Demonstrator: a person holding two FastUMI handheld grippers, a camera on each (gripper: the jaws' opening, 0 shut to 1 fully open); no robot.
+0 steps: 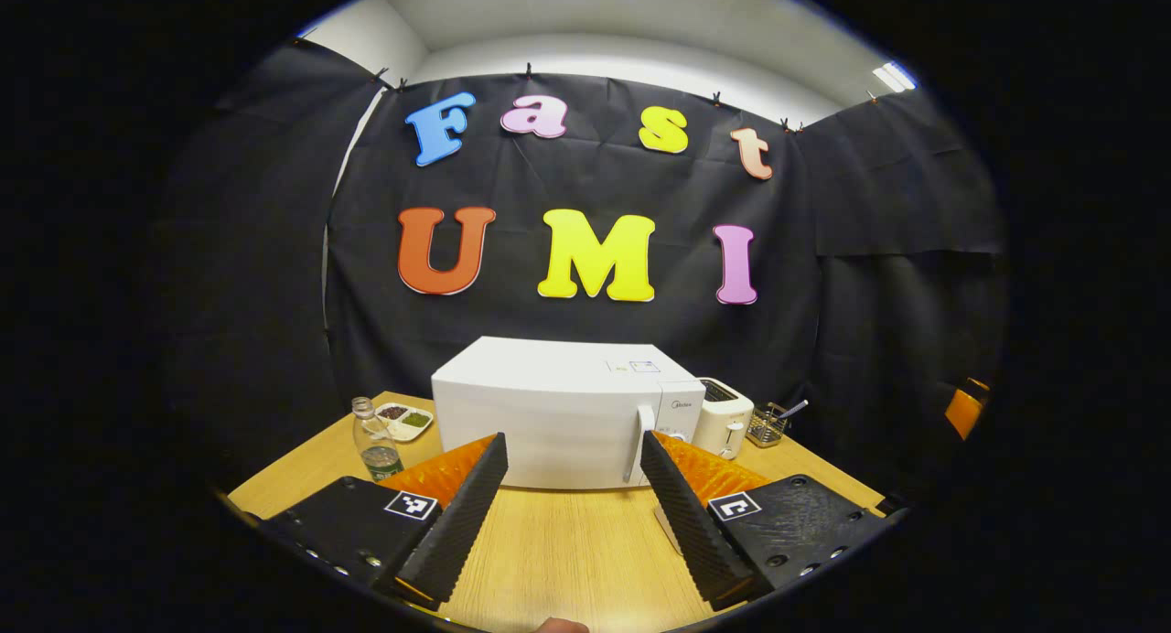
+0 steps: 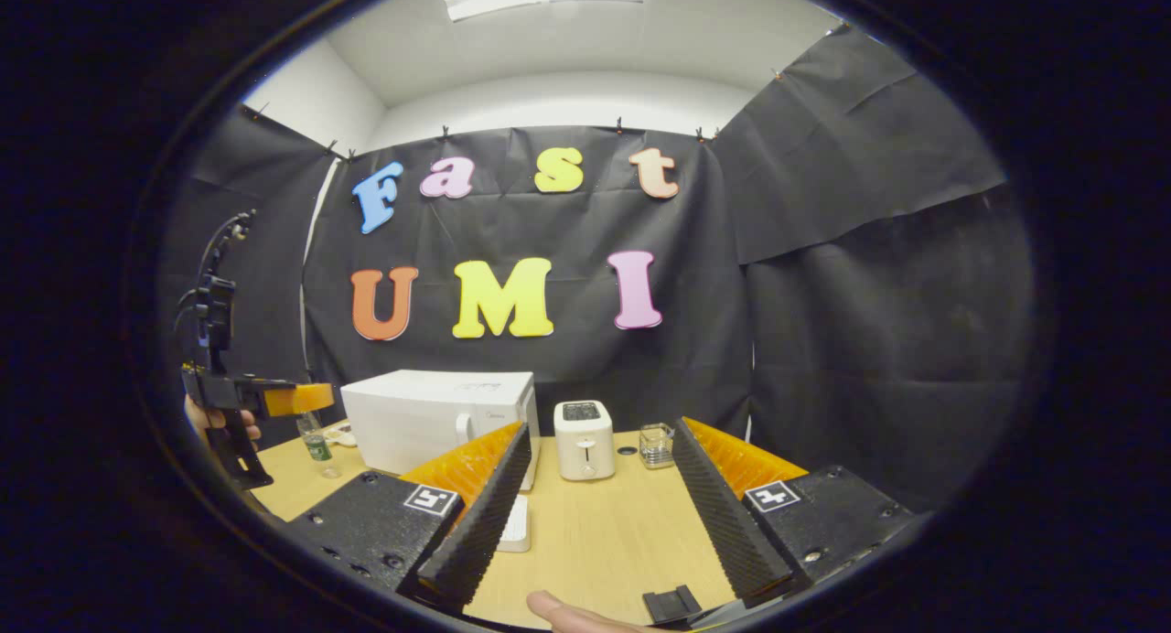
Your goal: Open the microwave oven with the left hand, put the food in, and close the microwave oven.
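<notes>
In the left gripper view, the white microwave oven (image 1: 567,412) is seen standing closed at the back of the wooden bench (image 1: 567,551), straight ahead of the left claw (image 1: 572,514). It is judged a heavy, rigid box that should stay put when its door is pulled. The vertical white door handle (image 1: 644,443), at the door's right edge beside the control panel, is judged the place to take hold: stiff, smooth and probably slippery. The left claw is held released, its ribbed fingers spread wide with nothing between them, level and well short of the oven. A water bottle (image 1: 374,439) and a small dish (image 1: 405,420) are seen to the oven's left, a white toaster (image 1: 725,417) to its right.

In the right gripper view, the right claw (image 2: 595,523) is likewise held released and empty, low over the bench, aimed toward the toaster. The food cannot be made out with certainty. The left claw is seen at far left, held up by a hand (image 2: 212,421).
</notes>
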